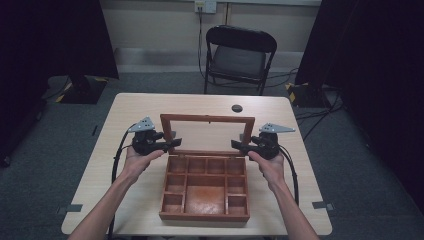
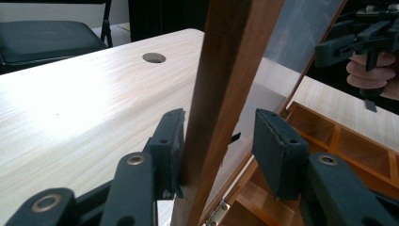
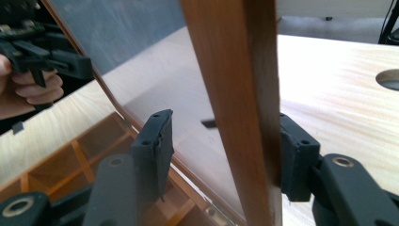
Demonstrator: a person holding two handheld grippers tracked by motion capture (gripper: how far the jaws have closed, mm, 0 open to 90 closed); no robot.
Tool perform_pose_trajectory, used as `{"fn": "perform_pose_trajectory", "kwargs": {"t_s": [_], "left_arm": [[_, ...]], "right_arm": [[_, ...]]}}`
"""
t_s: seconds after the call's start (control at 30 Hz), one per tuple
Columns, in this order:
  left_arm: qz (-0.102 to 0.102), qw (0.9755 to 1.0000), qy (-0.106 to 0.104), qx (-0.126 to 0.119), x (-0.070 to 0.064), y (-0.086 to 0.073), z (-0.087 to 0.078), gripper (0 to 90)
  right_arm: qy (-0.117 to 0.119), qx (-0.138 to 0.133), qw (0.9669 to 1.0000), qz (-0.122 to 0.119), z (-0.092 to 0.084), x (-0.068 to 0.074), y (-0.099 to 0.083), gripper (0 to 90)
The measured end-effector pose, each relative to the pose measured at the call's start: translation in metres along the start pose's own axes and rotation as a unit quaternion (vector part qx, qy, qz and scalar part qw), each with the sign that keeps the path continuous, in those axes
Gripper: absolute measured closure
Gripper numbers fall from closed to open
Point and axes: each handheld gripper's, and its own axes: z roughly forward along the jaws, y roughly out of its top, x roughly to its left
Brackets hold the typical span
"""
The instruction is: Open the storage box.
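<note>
A wooden box [image 1: 204, 217] with several empty compartments stands in the middle of the table, its glass-paned lid [image 1: 207, 119] raised upright at the back. My left gripper [image 1: 176, 144] straddles the lid's left side rail [image 2: 230, 70]. In the left gripper view [image 2: 219, 127] one pad touches the wood and the other stands apart from it. My right gripper [image 1: 236, 145] straddles the right side rail [image 3: 235, 94]. In the right gripper view [image 3: 226, 136] the outer pad rests on the wood, with a gap at the inner pad. Both are open.
The light wooden table [image 1: 130, 115] has a round cable hole [image 1: 237, 108] behind the lid. A black folding chair [image 1: 240, 55] stands beyond the far edge. Dark curtains hang on both sides. Cables lie on the floor at the right.
</note>
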Motion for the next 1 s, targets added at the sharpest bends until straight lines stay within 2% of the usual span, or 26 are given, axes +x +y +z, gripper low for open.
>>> {"fn": "perform_pose_trajectory", "kwargs": {"t_s": [0.1,0.2,0.23,0.27,0.53,0.7,0.8,0.93,1.0], "left_arm": [[-0.006,1.0,-0.001,-0.007,0.0,-0.002,0.002,54.3],[-0.005,0.9999,-0.004,0.015,0.003,-0.008,0.003,54.5],[-0.005,0.9999,-0.004,0.015,0.003,-0.008,0.003,54.6],[-0.006,0.9997,0.002,0.022,0.003,-0.011,0.005,54.7],[-0.01,0.9996,0.012,0.023,0.004,-0.016,0.008,55.3],[-0.006,0.9996,0.015,0.021,0.005,-0.017,0.009,55.9],[0.003,0.999,0.021,0.039,0.005,-0.02,0.01,56.6],[-0.003,0.9987,0.021,0.046,0.007,-0.025,0.012,57.9],[-0.014,0.9987,0.021,0.044,0.009,-0.026,0.013,58.6]], "right_arm": [[0.0,0.006,1.0,0.001,0.003,-0.001,-0.003,44.3],[0.002,0.009,1.0,0.0,0.004,-0.001,-0.004,43.7],[0.002,0.009,1.0,0.0,0.004,-0.001,-0.004,43.7],[0.001,0.013,0.9999,-0.004,0.006,0.0,-0.005,43.7],[-0.01,0.015,0.9998,0.005,0.006,-0.006,-0.013,45.6],[-0.013,0.017,0.9997,0.012,0.007,-0.009,-0.016,46.3],[-0.012,0.025,0.9996,0.008,0.011,-0.009,-0.018,45.8],[-0.019,0.037,0.9991,0.003,0.016,-0.008,-0.022,45.8],[-0.024,0.037,0.999,0.005,0.016,-0.01,-0.024,47.7]]}}
